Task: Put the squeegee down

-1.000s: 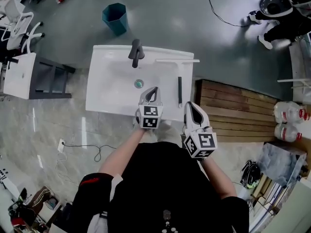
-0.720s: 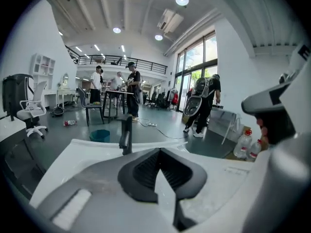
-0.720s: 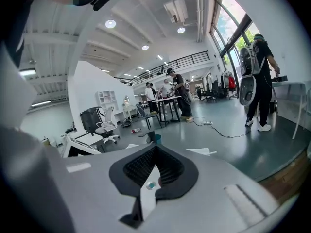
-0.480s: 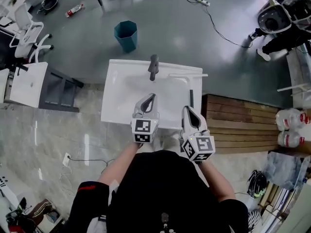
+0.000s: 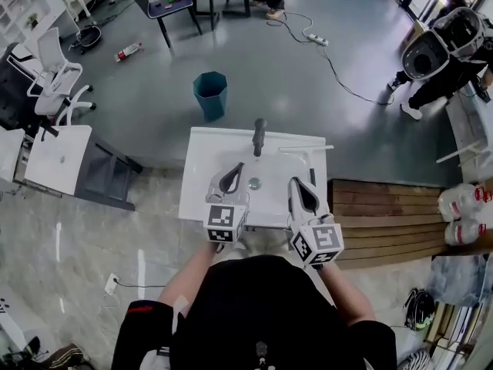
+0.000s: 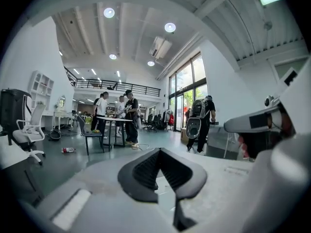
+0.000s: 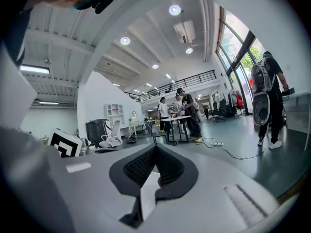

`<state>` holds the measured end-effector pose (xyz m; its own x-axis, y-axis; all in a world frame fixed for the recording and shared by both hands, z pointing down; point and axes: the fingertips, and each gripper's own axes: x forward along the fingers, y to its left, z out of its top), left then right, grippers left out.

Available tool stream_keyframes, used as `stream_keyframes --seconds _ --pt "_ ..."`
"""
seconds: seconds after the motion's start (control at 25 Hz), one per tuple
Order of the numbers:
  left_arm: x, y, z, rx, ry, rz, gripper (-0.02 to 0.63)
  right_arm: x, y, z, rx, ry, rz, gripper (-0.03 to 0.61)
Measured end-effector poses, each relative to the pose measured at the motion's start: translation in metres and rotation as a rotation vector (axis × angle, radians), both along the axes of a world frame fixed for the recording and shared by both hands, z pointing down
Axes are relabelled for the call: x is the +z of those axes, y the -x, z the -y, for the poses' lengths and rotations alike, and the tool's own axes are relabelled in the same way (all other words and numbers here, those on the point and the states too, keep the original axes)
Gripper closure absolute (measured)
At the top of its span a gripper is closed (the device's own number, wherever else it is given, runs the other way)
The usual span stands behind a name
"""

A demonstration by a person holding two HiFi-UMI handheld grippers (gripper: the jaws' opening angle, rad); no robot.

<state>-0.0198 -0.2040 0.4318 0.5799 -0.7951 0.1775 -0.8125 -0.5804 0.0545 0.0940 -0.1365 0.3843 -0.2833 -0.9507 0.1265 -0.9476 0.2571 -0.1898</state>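
Grey floor and pale marble tiles surround the white sink (image 5: pixel 196 168) in my head view, with a teal bin (image 5: pixel 210 93) at 11 o'clock from it and a wooden platform (image 5: pixel 385 206) at its 3 o'clock side. At the sink's 12 o'clock edge stands the dark faucet (image 5: pixel 259 136). The squeegee (image 5: pixel 308 148) lies on the sink top at about 1 o'clock from the drain, with its long blade along the back edge just right of the faucet. Its handle I cannot follow, because the right gripper (image 5: pixel 296 183) covers that part. The left gripper (image 5: pixel 237 168) is over the basin at 7 o'clock from the drain, and the right one at 4 o'clock. Neither has hold of the squeegee. From the left gripper view, the left gripper (image 6: pixel 158 150) has its two dark jaws pressed together at the tips, with nothing between them. Behind it I see a large hall, a group of people at a table (image 6: pixel 114 115) at 11 o'clock, an office chair (image 6: pixel 29 132) at 9 o'clock and a person with a backpack (image 6: pixel 201 123) at 2 o'clock. From the right gripper view, the right gripper (image 7: pixel 156 147) is also closed with the tips meeting, and it is empty; only white shows through the small gap lower between the jaws. The same table group stands at 12 o'clock there, and the left gripper's marker cube (image 7: pixel 65 142) is at 9 o'clock.
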Motion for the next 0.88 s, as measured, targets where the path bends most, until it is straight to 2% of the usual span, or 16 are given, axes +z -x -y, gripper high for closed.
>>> stream_keyframes --seconds 0.28,0.48,0.88 --pt "-0.058 0.016 -0.003 0.034 -0.086 -0.051 0.612 -0.047 0.024 -0.004 -0.023 -0.099 -0.049 0.577" --pt "-0.103 0.021 -0.007 0.072 -0.132 -0.108 0.612 -0.076 0.031 -0.005 -0.023 -0.159 -0.050 0.577" --pt "-0.145 0.026 -0.019 0.167 -0.160 -0.155 0.612 -0.125 0.049 -0.012 -0.060 -0.263 -0.057 0.577"
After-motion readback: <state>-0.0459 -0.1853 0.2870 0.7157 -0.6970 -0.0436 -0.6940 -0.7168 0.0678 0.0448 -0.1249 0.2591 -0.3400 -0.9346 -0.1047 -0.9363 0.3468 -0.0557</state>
